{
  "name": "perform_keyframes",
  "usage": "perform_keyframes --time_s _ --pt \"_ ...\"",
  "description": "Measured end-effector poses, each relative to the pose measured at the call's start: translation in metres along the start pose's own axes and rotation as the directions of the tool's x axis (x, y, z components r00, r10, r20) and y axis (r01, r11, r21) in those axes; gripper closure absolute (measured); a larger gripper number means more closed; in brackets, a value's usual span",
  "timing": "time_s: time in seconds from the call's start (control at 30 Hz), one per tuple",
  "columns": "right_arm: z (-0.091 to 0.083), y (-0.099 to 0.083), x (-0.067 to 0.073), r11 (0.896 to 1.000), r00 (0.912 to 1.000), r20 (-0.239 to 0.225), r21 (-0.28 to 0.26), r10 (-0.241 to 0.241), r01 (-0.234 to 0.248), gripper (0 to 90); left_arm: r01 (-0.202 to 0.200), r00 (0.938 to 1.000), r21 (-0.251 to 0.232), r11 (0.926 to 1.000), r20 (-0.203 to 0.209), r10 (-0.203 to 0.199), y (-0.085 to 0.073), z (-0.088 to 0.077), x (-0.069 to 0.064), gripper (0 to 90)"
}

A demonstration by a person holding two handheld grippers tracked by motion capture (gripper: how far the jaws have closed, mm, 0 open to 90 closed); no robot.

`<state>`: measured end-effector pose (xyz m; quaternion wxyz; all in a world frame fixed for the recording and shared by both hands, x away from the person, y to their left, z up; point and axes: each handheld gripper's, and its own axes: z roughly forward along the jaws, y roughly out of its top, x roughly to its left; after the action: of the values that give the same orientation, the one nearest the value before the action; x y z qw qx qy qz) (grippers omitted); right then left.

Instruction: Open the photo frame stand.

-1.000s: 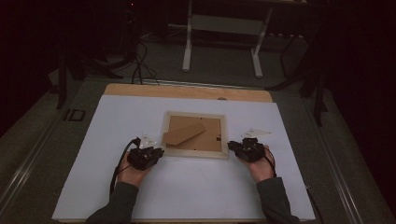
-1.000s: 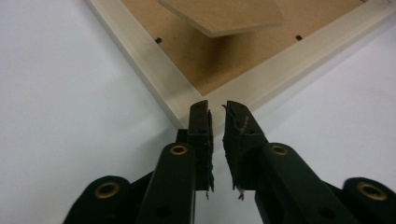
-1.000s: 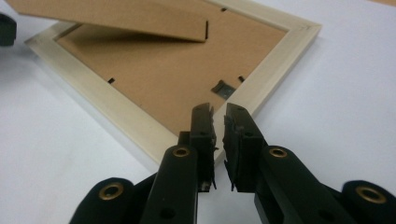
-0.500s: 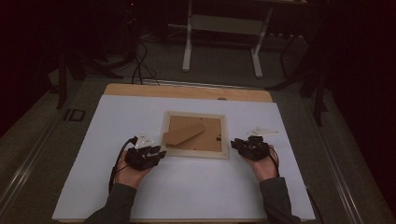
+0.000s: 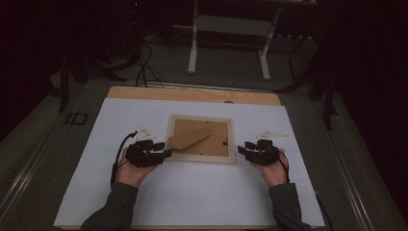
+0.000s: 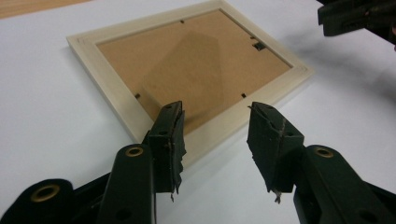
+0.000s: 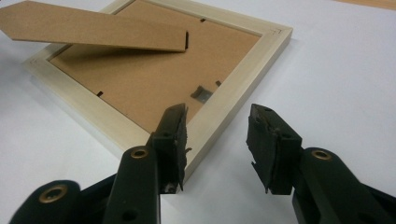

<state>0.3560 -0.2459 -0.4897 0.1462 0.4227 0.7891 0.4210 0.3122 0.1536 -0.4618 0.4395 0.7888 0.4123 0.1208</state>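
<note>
A pale wooden picture frame [image 5: 202, 159] lies face down on the white tabletop [image 5: 202, 197], brown backing up. Its cardboard stand [image 5: 190, 137] sticks out toward the left. My left gripper [image 5: 163, 154] is at the frame's left front corner. Its jaws have just been opening and stand open over the frame's rim [image 6: 116, 107] without pressing on it. My right gripper [image 5: 242, 150] sits at the frame's right side. Its jaws have also just been opening; they stand open by the rim [image 7: 233, 88], with the stand [image 7: 93, 30] beyond. In the left gripper view the right gripper [image 6: 355, 18] shows at the top right.
A wooden strip [image 5: 192, 94] runs along the table's far edge. Beyond it the dark floor holds cables [image 5: 144, 72] and a white stand's legs [image 5: 228, 53]. Metal rails [image 5: 29, 163] flank the table.
Both grippers' jaws have spread apart beside the frame. The left hand has lifted slightly. The frame has not moved.
</note>
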Motion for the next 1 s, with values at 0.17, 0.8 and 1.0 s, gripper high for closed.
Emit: perform_keyframes --time_s 0.17,0.8,1.0 --pt "0.000 0.000 0.000 1.000 0.9998 0.020 0.006 -0.007 0.007 52.7 -0.017 0.9996 0.010 0.9998 -0.023 0.017 0.017 0.007 0.004 48.9" --pt "0.001 0.000 0.001 0.999 0.9993 0.029 0.024 -0.024 0.023 48.2 0.012 0.9998 0.079 0.9968 0.012 -0.013 0.041 0.033 0.022 39.6" --pt "0.001 -0.001 -0.001 0.999 0.9993 0.031 0.027 -0.021 0.020 47.7 -0.012 0.9993 0.095 0.9954 0.037 0.008 0.045 0.044 0.024 37.1"
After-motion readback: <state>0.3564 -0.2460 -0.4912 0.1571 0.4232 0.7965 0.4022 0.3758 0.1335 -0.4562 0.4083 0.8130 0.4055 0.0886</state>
